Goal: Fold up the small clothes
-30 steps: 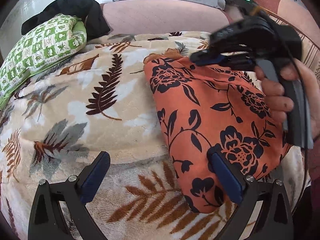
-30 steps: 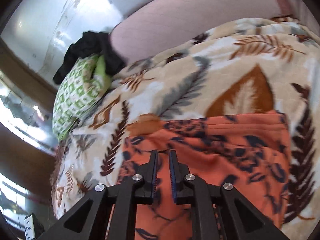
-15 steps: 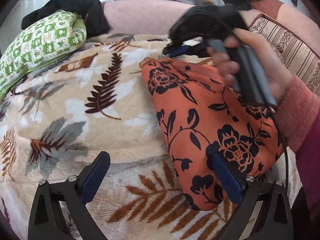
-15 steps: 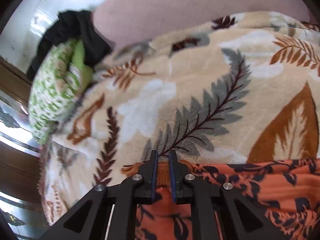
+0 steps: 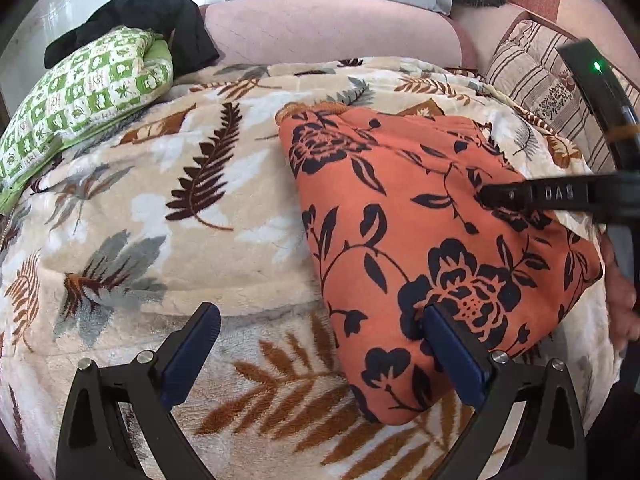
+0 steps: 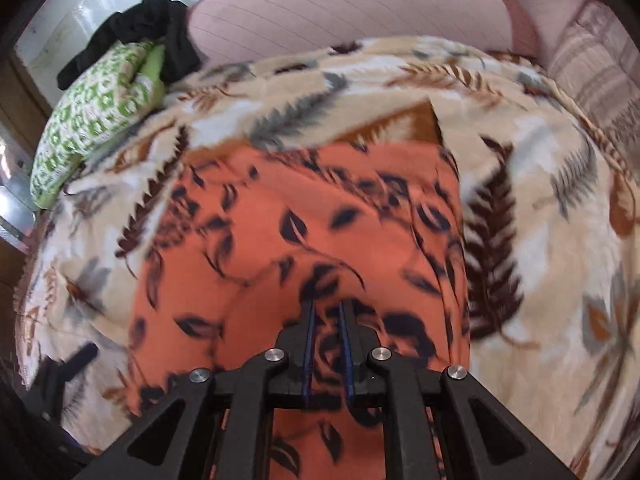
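In the left wrist view we see the orange garment, printed with black flowers and leaves, lying folded into a rough four-sided shape on the leaf-patterned blanket. Its near corner reaches down past our left gripper, whose blue-padded fingers stand wide apart; the right-hand pad rests on the cloth near its lower edge, the left-hand pad sits over bare blanket. From the right edge the right gripper reaches in over the garment, its black body bearing the letters "DAS"; a green light glows on the device above it. We cannot tell from here how its fingers stand. A hand shows at the far right. Beyond the blanket lie a green-and-white patterned pillow, a black cloth draped behind it, a pink cushion and a striped cushion.

In the right wrist view, which is blurred, the same orange garment fills the centre, lying on the blanket. Our right gripper has its fingers drawn nearly together, a narrow gap between the blue pads, just above or against the cloth; we cannot tell whether any fabric is pinched. The green pillow and black cloth sit at upper left, the pink cushion behind.
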`<state>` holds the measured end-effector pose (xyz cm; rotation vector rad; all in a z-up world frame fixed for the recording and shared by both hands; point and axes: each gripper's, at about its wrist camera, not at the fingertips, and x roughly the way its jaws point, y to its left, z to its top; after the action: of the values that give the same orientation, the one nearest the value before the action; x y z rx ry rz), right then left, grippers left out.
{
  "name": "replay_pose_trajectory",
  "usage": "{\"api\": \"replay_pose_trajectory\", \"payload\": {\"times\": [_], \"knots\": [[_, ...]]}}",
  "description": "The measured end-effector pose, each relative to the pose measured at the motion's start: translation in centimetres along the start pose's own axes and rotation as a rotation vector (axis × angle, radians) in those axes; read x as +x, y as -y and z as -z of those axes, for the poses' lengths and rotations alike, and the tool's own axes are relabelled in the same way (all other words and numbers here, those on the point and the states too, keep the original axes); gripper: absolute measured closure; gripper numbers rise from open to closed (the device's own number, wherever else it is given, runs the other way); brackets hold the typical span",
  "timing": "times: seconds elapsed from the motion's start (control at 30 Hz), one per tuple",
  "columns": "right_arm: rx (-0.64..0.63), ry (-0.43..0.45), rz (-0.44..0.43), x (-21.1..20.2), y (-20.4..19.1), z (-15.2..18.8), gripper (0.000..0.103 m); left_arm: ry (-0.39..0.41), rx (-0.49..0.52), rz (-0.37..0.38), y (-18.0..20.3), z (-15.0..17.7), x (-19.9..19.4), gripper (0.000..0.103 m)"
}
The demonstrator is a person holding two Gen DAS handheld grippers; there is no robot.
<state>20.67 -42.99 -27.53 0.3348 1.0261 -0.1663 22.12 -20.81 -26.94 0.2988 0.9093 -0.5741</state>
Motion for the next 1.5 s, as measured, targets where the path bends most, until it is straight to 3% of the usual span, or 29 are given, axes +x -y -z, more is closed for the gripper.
{"api": "replay_pose_trajectory", "payload": {"times": [0.23, 0.4, 0.5, 0.63, 0.87, 1.03, 1.13, 1.2, 1.3, 1.5], "knots": [[0.085, 0.033, -0.076, -3.6, 1.4, 0.9, 0.089, 0.089, 0.038, -0.031, 1.6, -1.2, -1.6, 0.002], [0.118, 0.016, -0.099, -4.7, 2.0, 3.6, 0.089, 0.084, 0.034, -0.034, 2.0, -1.5, -1.5, 0.002], [0.116, -0.013, -0.09, -2.7, 2.1, 4.5, 0.088, 0.066, 0.048, -0.051, 2.4, -1.3, -0.8, 0.002], [0.081, 0.015, -0.09, -2.6, 1.8, 4.4, 0.089, 0.041, 0.058, -0.071, 2.4, -0.9, 0.1, 0.002], [0.133, 0.132, -0.183, -4.3, 3.5, 3.7, 0.089, 0.075, 0.037, -0.06, 2.3, -1.4, -0.6, 0.002], [0.162, 0.196, -0.197, -4.8, 4.4, 3.0, 0.086, 0.097, 0.037, -0.068, 2.3, -1.7, -0.8, 0.002], [0.173, 0.196, -0.165, -4.4, 4.6, 2.7, 0.066, 0.1, 0.031, -0.08, 2.2, -1.9, -0.7, 0.002], [0.194, 0.228, -0.172, -4.6, 5.0, 2.7, 0.027, 0.099, 0.023, -0.078, 2.0, -2.0, -0.6, 0.002], [0.173, 0.252, -0.161, -4.9, 4.9, 2.5, 0.027, 0.097, 0.011, -0.074, 1.8, -2.2, -0.4, 0.002], [0.199, 0.207, -0.194, -3.8, 5.6, 2.1, 0.027, 0.103, -0.002, -0.065, 1.4, -2.5, 0.0, 0.002]]}}
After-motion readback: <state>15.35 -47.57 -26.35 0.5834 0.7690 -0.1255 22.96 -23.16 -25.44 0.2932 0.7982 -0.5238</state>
